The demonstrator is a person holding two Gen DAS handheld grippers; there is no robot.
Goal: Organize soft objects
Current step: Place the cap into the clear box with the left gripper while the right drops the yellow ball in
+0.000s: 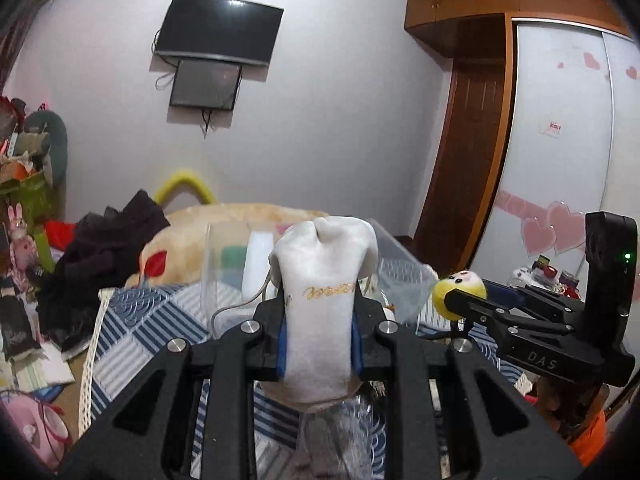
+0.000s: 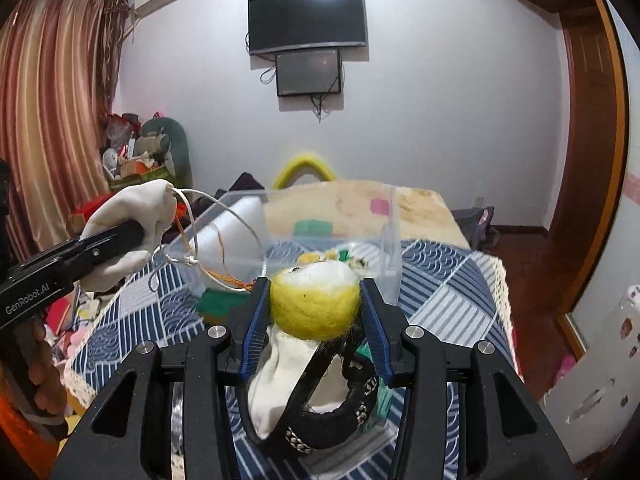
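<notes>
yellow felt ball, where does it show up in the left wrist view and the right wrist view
Left wrist view: the yellow felt ball sits right of centre, pinched at the tip of the right gripper.
Right wrist view: it fills the lower centre, clamped between the blue pads.
Shared landmark: the clear plastic box on the bed lies just beyond the ball in both views; the wall TV hangs above.

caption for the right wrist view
Right hand-held gripper clamps a yellow felt ball before a clear bin.
</notes>
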